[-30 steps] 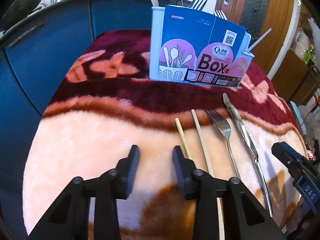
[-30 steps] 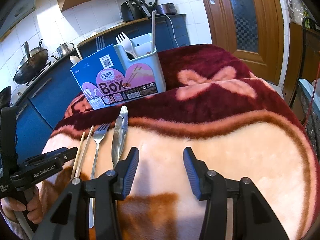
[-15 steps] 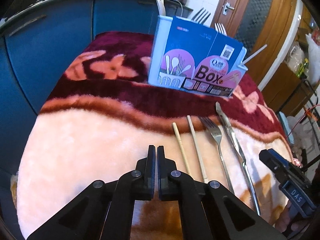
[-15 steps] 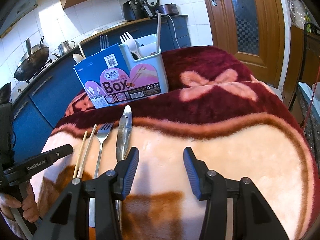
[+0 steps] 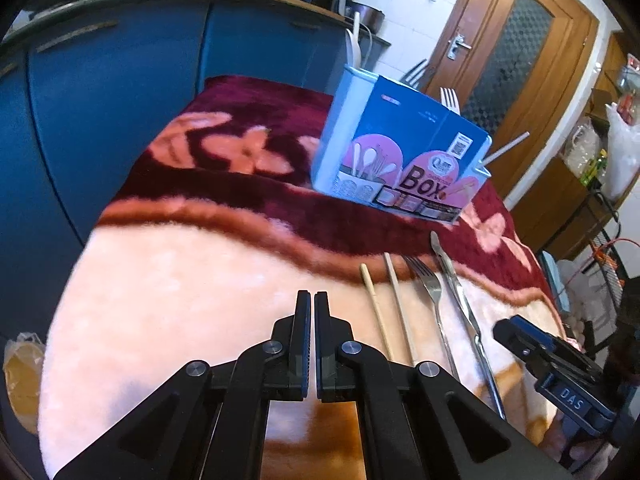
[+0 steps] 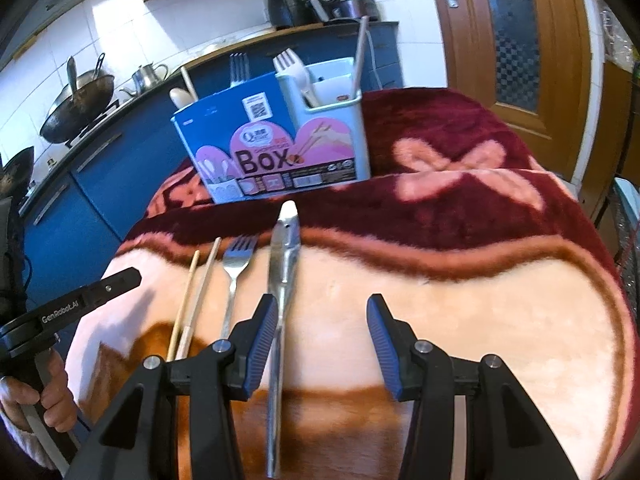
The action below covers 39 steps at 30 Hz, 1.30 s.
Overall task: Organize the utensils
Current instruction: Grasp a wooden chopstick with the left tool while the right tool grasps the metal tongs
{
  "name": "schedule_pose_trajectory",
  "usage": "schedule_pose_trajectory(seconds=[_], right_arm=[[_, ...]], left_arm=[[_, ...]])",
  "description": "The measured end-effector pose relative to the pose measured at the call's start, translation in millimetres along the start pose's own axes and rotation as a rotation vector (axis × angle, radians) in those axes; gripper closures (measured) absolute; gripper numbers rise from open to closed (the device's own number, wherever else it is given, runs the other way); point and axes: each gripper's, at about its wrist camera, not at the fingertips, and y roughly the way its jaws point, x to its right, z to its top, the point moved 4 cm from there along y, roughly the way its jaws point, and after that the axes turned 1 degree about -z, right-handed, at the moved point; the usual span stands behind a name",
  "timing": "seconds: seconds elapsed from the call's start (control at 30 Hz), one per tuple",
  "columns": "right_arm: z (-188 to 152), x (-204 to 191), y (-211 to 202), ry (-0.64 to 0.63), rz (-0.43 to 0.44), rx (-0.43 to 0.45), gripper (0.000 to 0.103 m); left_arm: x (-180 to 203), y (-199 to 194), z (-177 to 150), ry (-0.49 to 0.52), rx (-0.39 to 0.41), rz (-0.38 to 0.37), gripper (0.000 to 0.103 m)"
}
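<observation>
Knife [image 6: 283, 264] by R claw [image 6: 322, 344], wide | L claw [image 5: 311, 344] narrow, empty | fork [image 6: 236, 268], chopsticks [image 6: 192, 296] beside

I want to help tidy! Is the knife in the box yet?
Out. The knife lies flat on the blanket, in front of the box.

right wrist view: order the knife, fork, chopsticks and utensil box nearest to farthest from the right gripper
1. Knife: beside the right gripper's left finger.
2. Fork: just left of the knife.
3. Chopsticks: farther left.
4. Utensil box: ahead, at the back.

Knife [image 6: 280, 320] handle cut off; blade blurred.
</observation>
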Motion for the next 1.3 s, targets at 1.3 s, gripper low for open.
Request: schedule_pose_trajectory(seconds=[1.3], right_arm=[[12.0,-9.5,24.9,-0.1,0.027,-0.094,0.084]], left_arm=[[39.9,26.8,-9.1,0.11,-0.185,-0.033,0.092]])
